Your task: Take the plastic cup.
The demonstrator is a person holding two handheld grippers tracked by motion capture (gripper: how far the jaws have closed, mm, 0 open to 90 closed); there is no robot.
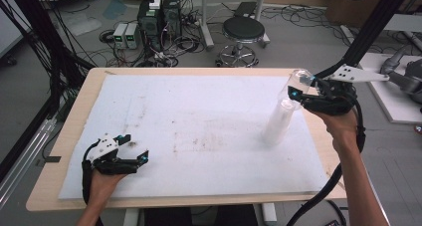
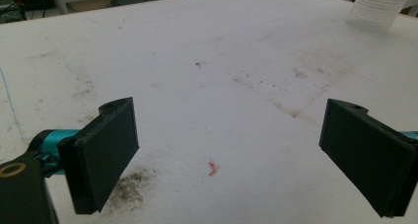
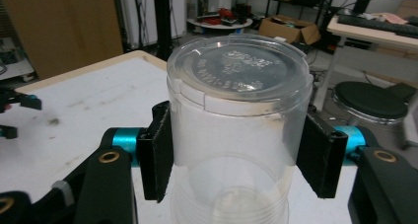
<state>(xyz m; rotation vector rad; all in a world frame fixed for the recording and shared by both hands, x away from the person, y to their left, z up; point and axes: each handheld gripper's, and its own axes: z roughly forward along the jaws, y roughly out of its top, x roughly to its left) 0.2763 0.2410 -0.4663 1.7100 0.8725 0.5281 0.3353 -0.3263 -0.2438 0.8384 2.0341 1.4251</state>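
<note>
Black pads of the right gripper (image 3: 236,157) press on both sides of the top cup (image 3: 240,110), an upturned clear plastic one, capping a stack of cups (image 1: 280,121) near the right edge of the white mat (image 1: 199,111); the lower cups are nested, and I cannot tell whether anything is inside them; to part the top cup cleanly, lift straight along the tilted stack without squeezing harder, since thin plastic buckles; the left gripper (image 1: 133,149) rests near the front left corner, jaws wide apart and holding nothing, free to steady the stack.
</note>
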